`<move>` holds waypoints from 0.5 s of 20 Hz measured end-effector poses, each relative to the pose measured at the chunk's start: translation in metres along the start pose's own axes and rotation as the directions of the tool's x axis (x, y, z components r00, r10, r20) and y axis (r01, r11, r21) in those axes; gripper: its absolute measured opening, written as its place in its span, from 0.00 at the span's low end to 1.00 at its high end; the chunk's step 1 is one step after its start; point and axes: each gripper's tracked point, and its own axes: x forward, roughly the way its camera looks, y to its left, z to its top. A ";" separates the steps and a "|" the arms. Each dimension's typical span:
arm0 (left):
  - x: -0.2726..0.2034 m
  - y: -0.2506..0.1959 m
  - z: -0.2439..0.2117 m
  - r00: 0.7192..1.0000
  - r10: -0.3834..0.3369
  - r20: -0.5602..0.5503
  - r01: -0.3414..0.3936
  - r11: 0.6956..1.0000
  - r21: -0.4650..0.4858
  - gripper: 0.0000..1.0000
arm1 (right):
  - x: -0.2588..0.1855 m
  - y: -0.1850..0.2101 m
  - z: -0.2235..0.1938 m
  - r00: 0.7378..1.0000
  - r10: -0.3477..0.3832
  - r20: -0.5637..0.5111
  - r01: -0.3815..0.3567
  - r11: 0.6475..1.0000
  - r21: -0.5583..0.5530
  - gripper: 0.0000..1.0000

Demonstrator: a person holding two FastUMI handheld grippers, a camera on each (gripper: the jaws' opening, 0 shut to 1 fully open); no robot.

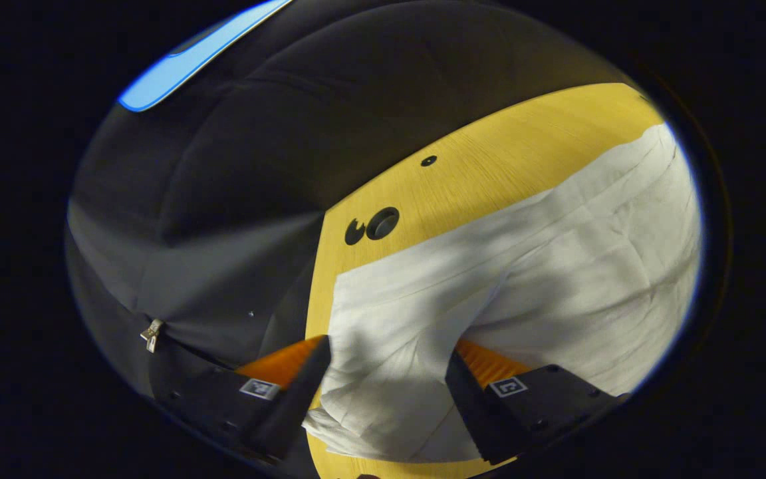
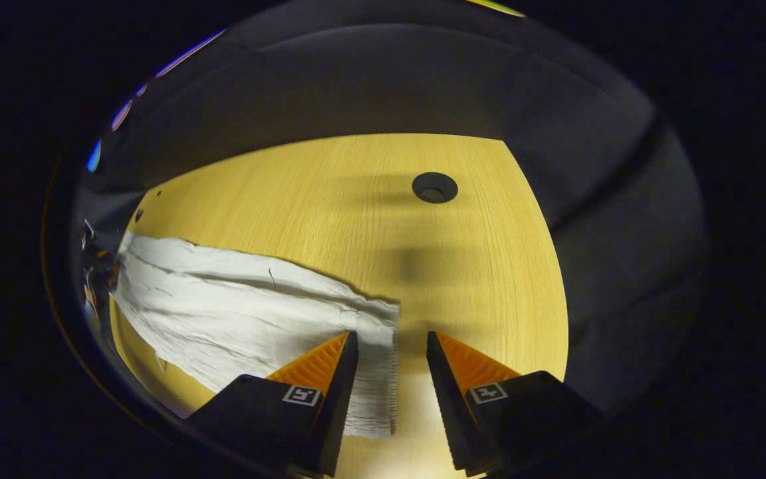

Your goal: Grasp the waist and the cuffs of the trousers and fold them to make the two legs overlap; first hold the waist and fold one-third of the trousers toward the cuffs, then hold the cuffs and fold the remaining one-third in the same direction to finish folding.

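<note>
**White trousers flat on the wooden table, both grippers spread above the cloth**

Landmark: the table [image 2: 330, 199], pale yellow wood with fine straight grain, lit bright from above.

Surface. In the right gripper view a dark round grommet hole [image 2: 434, 187] sits toward the table's far side, with soft shadows streaked across the wood beside it and nearer. In the left gripper view a larger round hole [image 1: 382, 223] lies near the table's corner, a dark notched mark touching its side and a small dark dot [image 1: 428, 160] farther along the wood.

Room. Black cloth wall [image 2: 383, 86] hangs behind the table on every side seen, creased and loosely draped. A metal zip pull [image 1: 151, 334] shows on the cloth off the table's edge in the left gripper view.

Task thing. The trousers [image 2: 237, 319], white and wrinkled, lie spread on the table, running from its left edge in to about its middle in the right gripper view. A gathered, ribbed end lies at the near side, just by the fingers.

Tongs. Left gripper [image 1: 389, 362]: jaws wide apart, rumpled cloth bunched between them; whether either finger touches it I cannot tell. Right gripper [image 2: 393, 346]: jaws open, moderate gap, straddling the ribbed edge of the trousers with bare wood beyond; nothing pinched.
</note>
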 end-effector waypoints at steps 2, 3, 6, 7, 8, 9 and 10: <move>-0.005 0.006 0.000 1.000 0.013 0.013 -0.012 1.000 -0.009 0.96 | -0.006 -0.002 0.005 0.998 -0.002 0.055 -0.001 0.999 0.054 0.71; -0.006 0.008 0.002 0.999 0.021 0.024 -0.021 1.000 -0.011 0.96 | -0.012 -0.005 0.006 0.996 -0.015 0.083 0.009 0.997 0.072 0.72; -0.023 0.012 0.006 0.999 0.005 0.053 -0.003 0.999 -0.036 0.96 | -0.037 -0.007 0.010 0.987 -0.045 0.152 0.021 0.988 0.155 0.73; -0.031 0.013 0.008 0.998 -0.003 0.069 0.006 0.999 -0.049 0.96 | -0.046 -0.008 0.011 0.982 -0.053 0.179 0.017 0.980 0.199 0.74; -0.039 0.012 0.009 0.997 -0.016 0.079 0.021 0.998 -0.065 0.96 | -0.054 -0.008 0.009 0.977 -0.057 0.205 0.005 0.969 0.248 0.75; -0.048 0.011 0.009 0.996 -0.029 0.088 0.036 0.996 -0.083 0.96 | -0.060 -0.007 0.005 0.972 -0.065 0.227 -0.005 0.955 0.297 0.75; -0.056 0.013 0.009 0.994 -0.034 0.099 0.045 0.993 -0.106 0.96 | -0.068 -0.006 0.001 0.966 -0.075 0.247 -0.015 0.938 0.346 0.76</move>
